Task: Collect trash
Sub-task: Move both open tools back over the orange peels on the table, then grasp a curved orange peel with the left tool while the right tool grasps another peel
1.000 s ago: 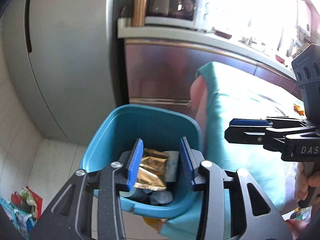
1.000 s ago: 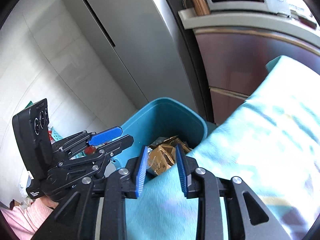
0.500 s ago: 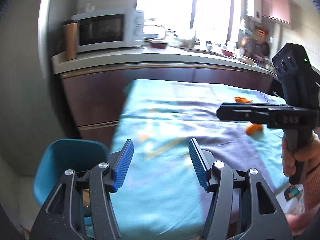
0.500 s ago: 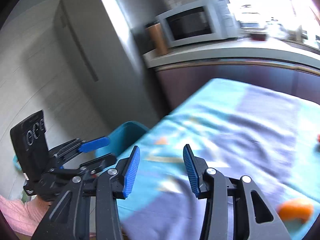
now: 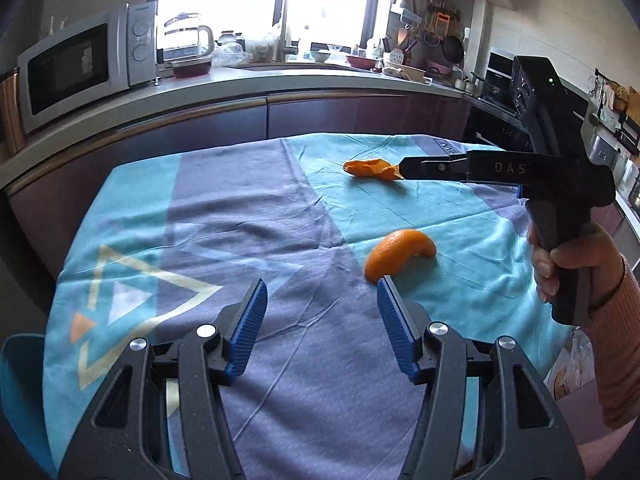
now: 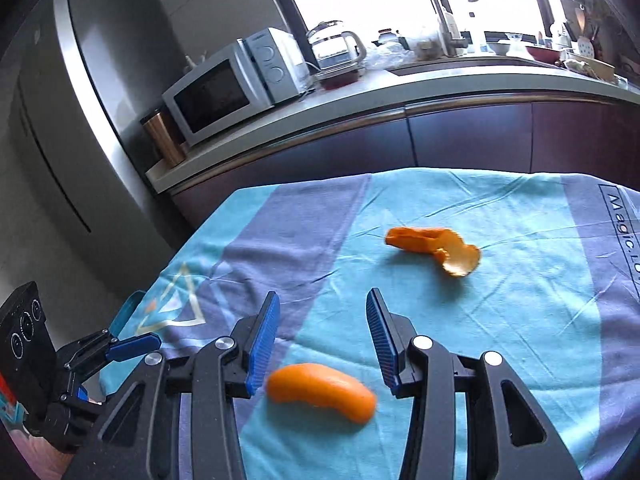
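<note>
Two pieces of orange peel are seen lying on the blue and purple tablecloth [image 5: 248, 208]. The curved peel [image 5: 400, 254] rests nearer the grippers; the flatter, torn peel [image 5: 370, 168] lies farther back, well apart from it. The left gripper [image 5: 322, 308] is held with its jaws spread and nothing between them — the curved peel lies just beyond its right fingertip. The right gripper [image 6: 322, 320] is likewise spread and empty, and the curved peel [image 6: 320, 392] is seen below, between its finger bases, somewhat blurred, apparently untouched. A sliver of the teal bin [image 5: 20, 392] shows at the cloth's left edge.
</note>
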A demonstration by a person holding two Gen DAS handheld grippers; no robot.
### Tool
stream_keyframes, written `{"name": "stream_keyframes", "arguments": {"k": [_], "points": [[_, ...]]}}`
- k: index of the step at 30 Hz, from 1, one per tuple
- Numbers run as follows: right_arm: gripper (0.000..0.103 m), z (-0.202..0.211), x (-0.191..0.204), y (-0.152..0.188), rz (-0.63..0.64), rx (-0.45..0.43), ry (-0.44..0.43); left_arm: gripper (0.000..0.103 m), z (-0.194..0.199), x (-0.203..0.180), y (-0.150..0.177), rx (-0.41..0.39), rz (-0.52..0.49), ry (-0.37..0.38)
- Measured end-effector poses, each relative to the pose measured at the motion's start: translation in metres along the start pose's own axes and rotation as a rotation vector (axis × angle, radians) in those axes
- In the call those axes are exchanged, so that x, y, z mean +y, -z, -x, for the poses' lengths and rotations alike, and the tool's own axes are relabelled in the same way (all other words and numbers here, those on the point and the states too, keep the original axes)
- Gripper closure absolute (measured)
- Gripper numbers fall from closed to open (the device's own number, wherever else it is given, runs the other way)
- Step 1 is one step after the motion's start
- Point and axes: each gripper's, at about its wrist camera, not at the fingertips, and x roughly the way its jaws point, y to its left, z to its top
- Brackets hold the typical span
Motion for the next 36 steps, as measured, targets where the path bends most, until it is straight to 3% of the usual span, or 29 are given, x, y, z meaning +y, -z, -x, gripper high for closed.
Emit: {"name": "stream_keyframes", "arguments": {"k": [9,14,28,31,34,36], "points": [[0.06,-0.01,-0.056,-0.01,-0.084,-0.005,0.102,0.047,-0.045,-0.031,-0.022,0.059,-0.065,0.04],[0.06,-0.026,-0.079,-0.018,-0.15,0.014,0.093,0.047,-0.061,-0.038,-0.028,0.082,-0.08,0.058],[0.054,-0.059,-0.079,-0.025,-0.117,0.08,0.08,0.049,-0.086,-0.049,-0.034,0.141,-0.119,0.105],[0.057,-0.06,-0.078,-0.025,-0.105,0.083,0.087,0.054,-0.092,-0.052,-0.033,0.16,-0.126,0.12],[0.073,-0.061,-0.078,-0.024,-0.098,0.089,0.091,0.057,-0.096,-0.052,-0.032,0.172,-0.122,0.118],[0.076,-0.061,-0.08,-0.024,-0.099,0.09,0.088,0.059,-0.096,-0.052,-0.032,0.171,-0.117,0.121]]}}
